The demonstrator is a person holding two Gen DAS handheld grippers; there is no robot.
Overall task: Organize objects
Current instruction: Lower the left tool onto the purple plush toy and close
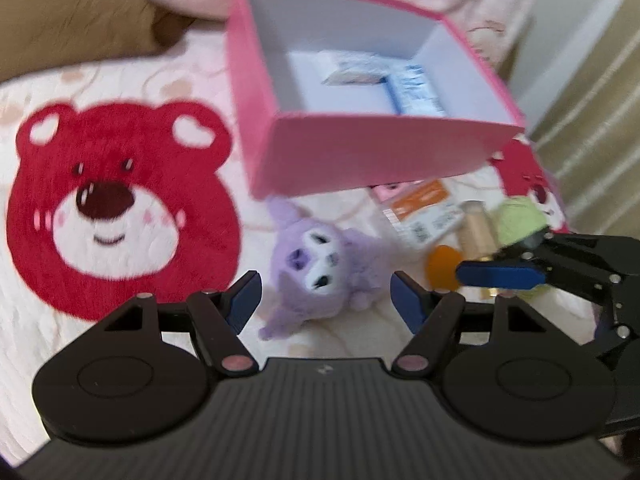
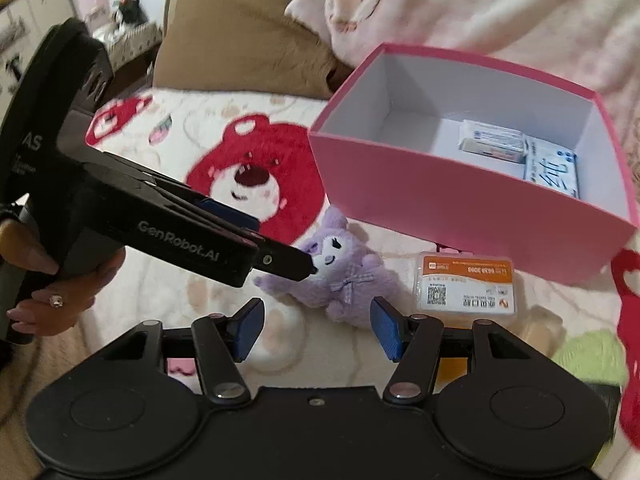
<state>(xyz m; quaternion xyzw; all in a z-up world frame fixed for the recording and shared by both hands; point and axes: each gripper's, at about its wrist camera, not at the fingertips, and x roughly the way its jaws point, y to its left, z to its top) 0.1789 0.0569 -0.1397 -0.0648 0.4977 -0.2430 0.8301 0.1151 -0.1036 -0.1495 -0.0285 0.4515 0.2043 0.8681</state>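
Both grippers hang over the bed, and the pink box (image 2: 472,196) is our landmark. Just in front of the box lies a purple plush toy (image 2: 344,276) on the bear-print blanket (image 2: 256,176). The left gripper (image 1: 324,300) has its fingers spread around empty air, the plush just beyond them. The right gripper (image 2: 316,330) has its fingers spread too, pinching nothing. Inside the box sit white-and-blue packets (image 2: 520,156). An orange-labelled card case (image 2: 466,290) lies in front of the box, beside the plush.

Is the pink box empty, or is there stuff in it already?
Not empty. The pink box has no lid on, and a few white and blue packets lie on its floor. Most of it is bare.
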